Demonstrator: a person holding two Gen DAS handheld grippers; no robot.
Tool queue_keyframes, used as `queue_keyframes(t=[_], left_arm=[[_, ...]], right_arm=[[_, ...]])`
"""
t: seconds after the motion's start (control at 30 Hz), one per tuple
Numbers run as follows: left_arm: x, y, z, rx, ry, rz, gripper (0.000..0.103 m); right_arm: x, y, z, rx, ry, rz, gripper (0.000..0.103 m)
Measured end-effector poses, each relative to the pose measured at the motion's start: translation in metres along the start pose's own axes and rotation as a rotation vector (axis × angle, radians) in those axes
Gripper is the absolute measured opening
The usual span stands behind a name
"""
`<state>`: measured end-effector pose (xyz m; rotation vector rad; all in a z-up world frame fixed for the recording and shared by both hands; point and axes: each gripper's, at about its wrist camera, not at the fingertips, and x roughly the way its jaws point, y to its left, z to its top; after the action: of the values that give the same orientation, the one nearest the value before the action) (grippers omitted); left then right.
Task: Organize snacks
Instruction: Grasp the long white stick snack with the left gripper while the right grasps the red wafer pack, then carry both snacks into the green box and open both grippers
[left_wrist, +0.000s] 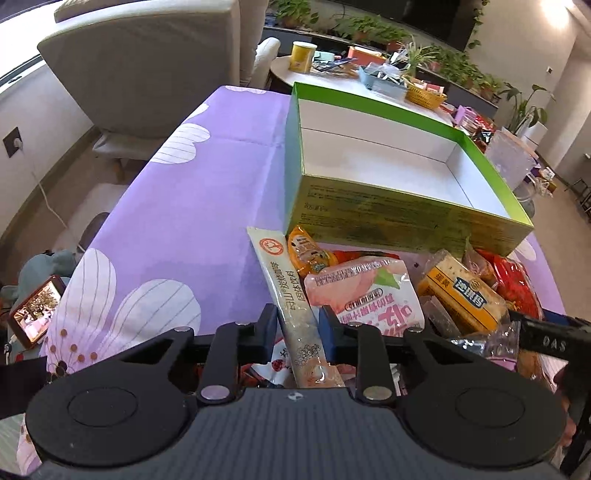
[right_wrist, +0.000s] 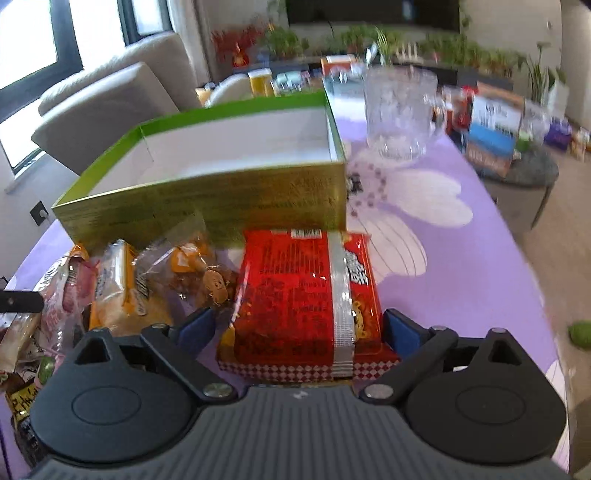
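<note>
A long white stick packet (left_wrist: 277, 266) lies between the fingers of my left gripper (left_wrist: 298, 328), and the pads press on its lower end. It rests on a pile of snacks: a pink packet (left_wrist: 365, 291), an orange packet (left_wrist: 306, 251) and a yellow cracker pack (left_wrist: 461, 291). My right gripper (right_wrist: 299, 328) is shut on a wide red noodle packet (right_wrist: 291, 288), which stays sharp against a blurred background. An open green box (left_wrist: 369, 206) with a white, bare inside stands just behind the pile, and in the right wrist view the green box (right_wrist: 207, 199) is directly beyond the red packet.
A purple flowered tablecloth (left_wrist: 184, 184) covers the table. A glass mug (right_wrist: 399, 110) stands right of the box's far corner. More wrapped snacks (right_wrist: 122, 291) lie left of the red packet. A beige chair (left_wrist: 147, 62) stands beyond the table.
</note>
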<state>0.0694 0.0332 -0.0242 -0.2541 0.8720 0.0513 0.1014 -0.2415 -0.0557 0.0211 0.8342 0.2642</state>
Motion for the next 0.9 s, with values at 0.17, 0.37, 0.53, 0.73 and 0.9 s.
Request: queue_keyframes(t=[0.17, 0.37, 0.53, 0.73, 0.9], left_arm=[[-0.009, 0.002, -0.005, 0.021, -0.030, -0.026, 0.015], [-0.026, 0.003, -0.008, 0.050, -0.073, -0.047, 0.008], [-0.024, 0.006, -0.009, 0.050, -0.036, -0.061, 0.009], [-0.012, 0.002, -0.014, 0.079, 0.019, -0.058, 0.021], [-0.010, -0.010, -0.019, 0.168, -0.005, -0.026, 0.021]], right_arm=[[-0.010, 0.000, -0.002, 0.027, -0.026, -0.020, 0.067], [-0.035, 0.003, -0.005, 0.033, -0.116, -0.046, 0.067], [-0.055, 0.005, -0.004, 0.042, -0.172, -0.044, 0.067], [-0.057, 0.010, -0.003, 0.033, -0.187, -0.049, 0.067], [-0.047, 0.010, -0.006, 0.026, -0.135, -0.048, 0.067]])
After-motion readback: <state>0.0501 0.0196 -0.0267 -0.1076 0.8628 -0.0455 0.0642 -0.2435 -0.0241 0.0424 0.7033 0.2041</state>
